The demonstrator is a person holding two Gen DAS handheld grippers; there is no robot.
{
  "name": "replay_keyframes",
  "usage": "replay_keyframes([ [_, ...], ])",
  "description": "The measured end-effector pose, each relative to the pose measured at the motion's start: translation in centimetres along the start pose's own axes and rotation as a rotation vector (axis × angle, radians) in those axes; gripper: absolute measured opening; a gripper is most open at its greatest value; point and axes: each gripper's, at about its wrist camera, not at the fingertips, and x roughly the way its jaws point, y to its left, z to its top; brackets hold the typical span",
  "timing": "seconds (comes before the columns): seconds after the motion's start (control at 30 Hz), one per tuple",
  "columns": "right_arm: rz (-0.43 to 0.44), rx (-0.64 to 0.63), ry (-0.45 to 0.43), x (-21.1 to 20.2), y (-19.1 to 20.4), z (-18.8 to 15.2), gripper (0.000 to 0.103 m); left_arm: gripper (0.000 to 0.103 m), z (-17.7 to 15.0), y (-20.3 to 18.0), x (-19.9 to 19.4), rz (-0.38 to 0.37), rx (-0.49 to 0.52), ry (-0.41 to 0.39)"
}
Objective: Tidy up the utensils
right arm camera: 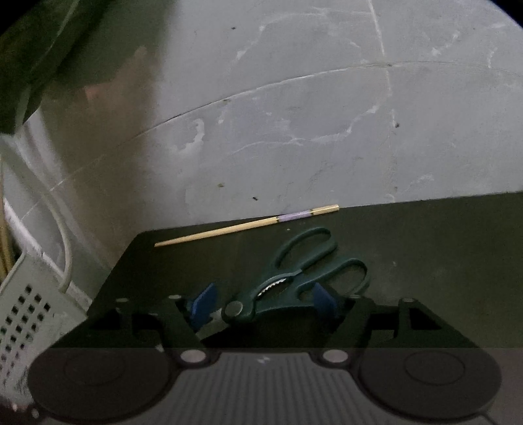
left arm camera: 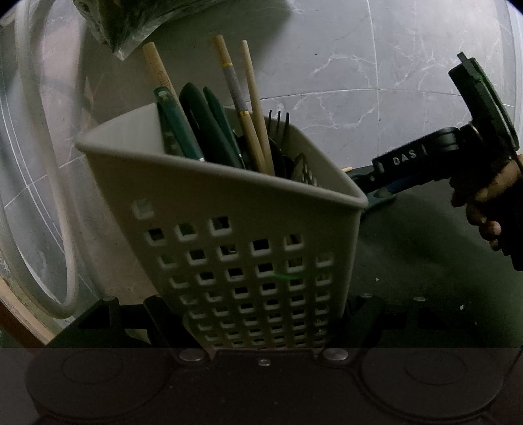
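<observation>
A grey perforated utensil holder (left arm camera: pixel 248 202) fills the left wrist view, tilted, with my left gripper (left arm camera: pixel 261 314) shut on its lower part. It holds chopsticks (left arm camera: pixel 251 108), green-handled tools (left arm camera: pixel 196 124) and a black fork (left arm camera: pixel 278 122). In the right wrist view, green scissors (right arm camera: pixel 304 268) lie on a dark mat (right arm camera: pixel 425 261). My right gripper (right arm camera: pixel 263 304) is open, its blue pads (right arm camera: pixel 202 305) standing on either side of the scissors' pivot. One chopstick (right arm camera: pixel 245 227) with a lilac band lies along the mat's far edge. The right gripper (left arm camera: pixel 376 193) also shows beside the holder.
A marbled grey tile wall (left arm camera: pixel 359 81) stands behind the mat. A white hose (left arm camera: pixel 42 163) loops at the left, and a plastic bag (left arm camera: pixel 130 23) hangs above the holder. The holder's corner (right arm camera: pixel 26 310) sits at the left of the right wrist view.
</observation>
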Motion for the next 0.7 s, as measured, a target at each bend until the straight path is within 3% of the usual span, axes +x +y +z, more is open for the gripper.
replay_keyframes([
  [0.13,-0.002,-0.081,0.023,-0.5,-0.1,-0.1,0.073,0.079,0.0,0.0,0.0,0.003,-0.002,0.000],
  [0.47,0.008,-0.138,0.053,-0.9,-1.5,-0.6,0.076,0.079,0.0,-0.6,0.1,0.026,-0.016,0.007],
  [0.7,0.083,-0.322,0.088,-1.0,-1.2,-0.2,0.084,0.079,0.1,-1.3,0.0,0.059,-0.029,0.016],
])
